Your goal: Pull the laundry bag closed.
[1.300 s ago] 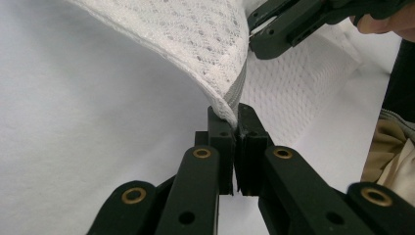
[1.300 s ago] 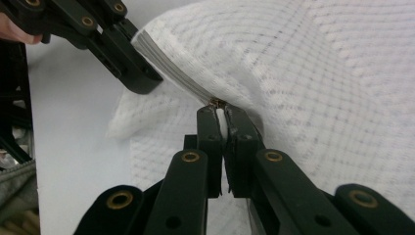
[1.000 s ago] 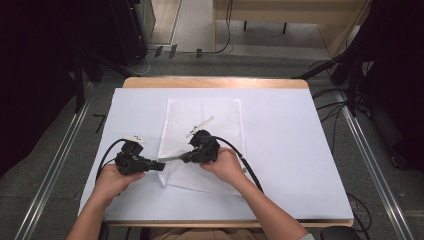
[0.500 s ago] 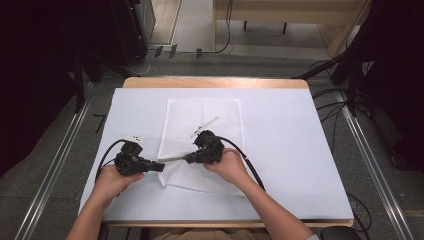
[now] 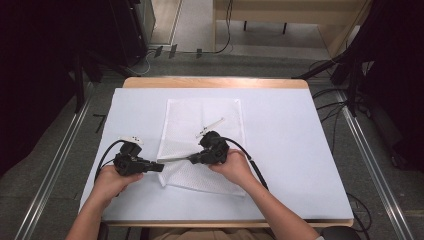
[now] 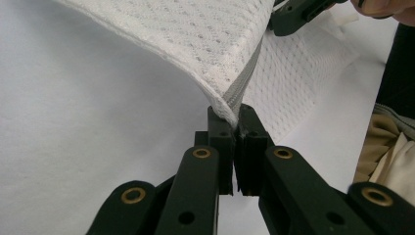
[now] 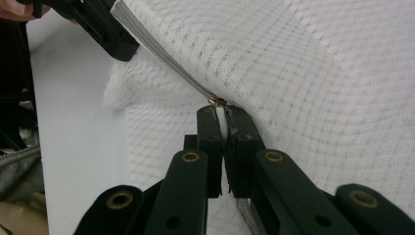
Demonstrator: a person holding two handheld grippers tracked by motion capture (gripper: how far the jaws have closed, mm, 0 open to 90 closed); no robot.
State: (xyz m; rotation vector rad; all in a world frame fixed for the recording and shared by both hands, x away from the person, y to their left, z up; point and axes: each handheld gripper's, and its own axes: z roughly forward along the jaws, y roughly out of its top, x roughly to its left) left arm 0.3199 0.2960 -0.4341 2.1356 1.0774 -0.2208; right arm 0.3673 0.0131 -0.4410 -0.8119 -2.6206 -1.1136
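Observation:
A white mesh bag (image 5: 205,120) lies flat in the middle of the table, and its near left corner is lifted. A grey zipper (image 5: 175,160) runs taut along that raised edge between my two grippers. My left gripper (image 5: 161,167) is shut on the zipper's end at the bag's corner (image 6: 234,115). My right gripper (image 5: 191,160) comes in from the right and is shut on the small brass zipper pull (image 7: 217,101), its jaws pressed together (image 7: 220,111). The mesh bag (image 7: 303,73) rises behind the pull, and the left gripper (image 7: 105,29) holds the far end of the zipper tape.
A white sheet (image 5: 290,150) covers the wooden table (image 5: 215,82). A black cable (image 5: 252,165) trails from the right gripper across the sheet. Metal rails (image 5: 50,165) run along the floor on both sides, and dark equipment stands at the back left.
My right gripper has shifted slightly to the right, away from the left one, so a longer stretch of zipper shows between them. The left gripper has stayed in place.

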